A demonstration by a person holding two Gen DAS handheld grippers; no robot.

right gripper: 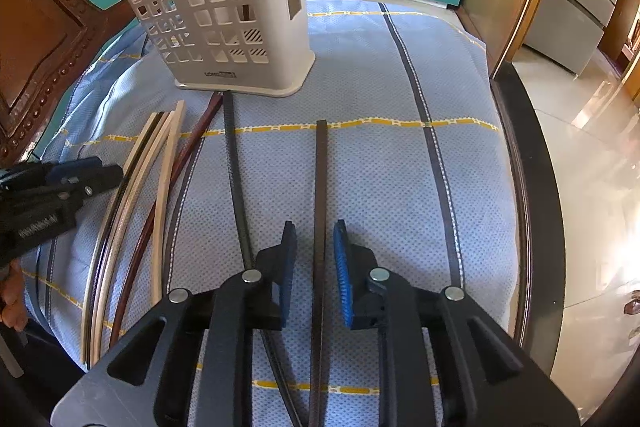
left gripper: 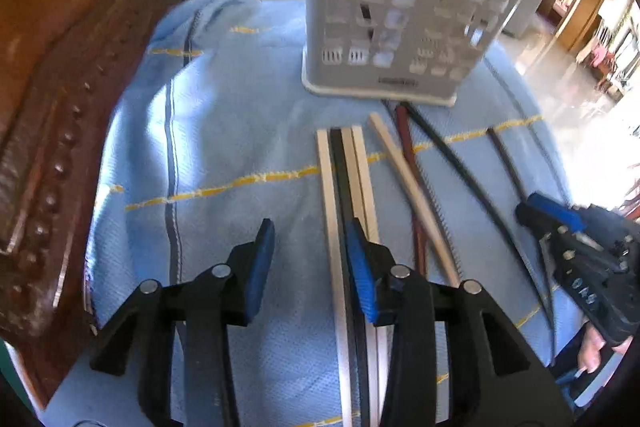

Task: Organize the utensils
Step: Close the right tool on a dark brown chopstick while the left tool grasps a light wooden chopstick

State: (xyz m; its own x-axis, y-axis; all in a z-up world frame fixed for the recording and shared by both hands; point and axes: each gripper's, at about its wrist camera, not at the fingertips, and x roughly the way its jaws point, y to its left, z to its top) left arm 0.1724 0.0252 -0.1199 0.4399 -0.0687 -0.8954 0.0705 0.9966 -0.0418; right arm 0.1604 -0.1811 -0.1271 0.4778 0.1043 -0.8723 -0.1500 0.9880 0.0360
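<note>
So the chopsticks are all laid out on the blue cloth (right gripper: 360, 75) in front of the perforated holder (right gripper: 224, 7), tips aimed toward its base, lined up lengthwise, I'd guess so each can be pinched and dropped in.

The right gripper (right gripper: 316, 267) hangs over a lone dark chopstick (right gripper: 321, 187) lying by itself, right of the holder's front. Jaws are slightly apart with the stick running between them, pads not pressing on it as far as I can see, so nothing is actually held.

The left gripper (left gripper: 310, 263) sits over the bundle of pale chopsticks (left gripper: 352, 187) with a black one among them, just in front of the holder. It's partly open, empty, one pad resting beside the bundle.

Inside the holder: a few dark sticks show through the holes on its left side, one poking out the top. Can't tell how many.
</note>
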